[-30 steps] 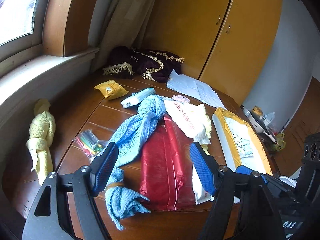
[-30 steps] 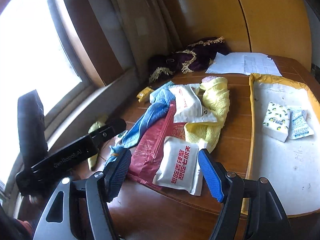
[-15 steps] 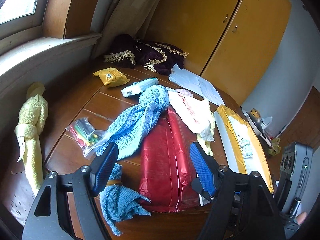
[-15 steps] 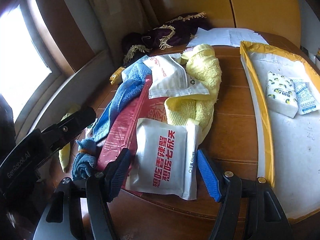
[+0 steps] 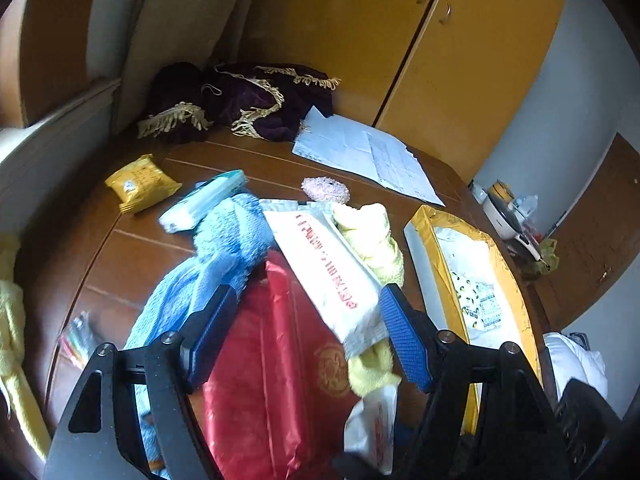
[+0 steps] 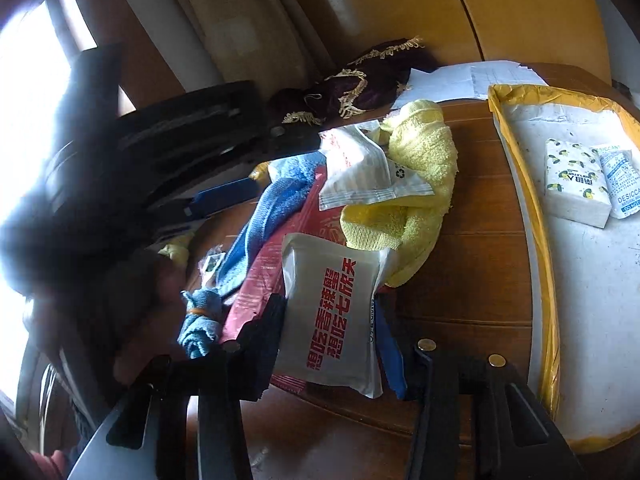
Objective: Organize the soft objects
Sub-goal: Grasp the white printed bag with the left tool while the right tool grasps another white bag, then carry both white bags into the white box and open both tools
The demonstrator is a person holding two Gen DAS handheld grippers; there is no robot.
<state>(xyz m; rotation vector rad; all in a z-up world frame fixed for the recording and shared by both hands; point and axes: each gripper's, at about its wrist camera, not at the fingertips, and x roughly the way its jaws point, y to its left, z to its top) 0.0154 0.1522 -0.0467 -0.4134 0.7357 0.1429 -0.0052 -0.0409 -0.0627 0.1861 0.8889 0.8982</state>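
A pile of soft things lies on the wooden table: a blue towel (image 5: 224,248), a yellow towel (image 5: 372,236), a red packet (image 5: 272,380) and a white packet with red print (image 5: 328,272). My left gripper (image 5: 308,332) hangs open just above the red packet, holding nothing. My right gripper (image 6: 328,348) is at the near edge of the pile. Its fingers press both sides of a white pouch with red characters (image 6: 332,316), which overlaps the red packet (image 6: 280,256) and the yellow towel (image 6: 416,184).
A yellow-rimmed tray (image 6: 520,184) holding a tissue pack and a desiccant sachet sits to the right. At the back are a purple fringed cloth (image 5: 240,100) and papers (image 5: 360,152). A yellow snack pack (image 5: 140,188) and a rolled yellow towel (image 5: 12,320) lie to the left.
Both grippers moved forward over the pile. The right gripper's fingers narrowed from wide open onto the white pouch. The left gripper stayed open.
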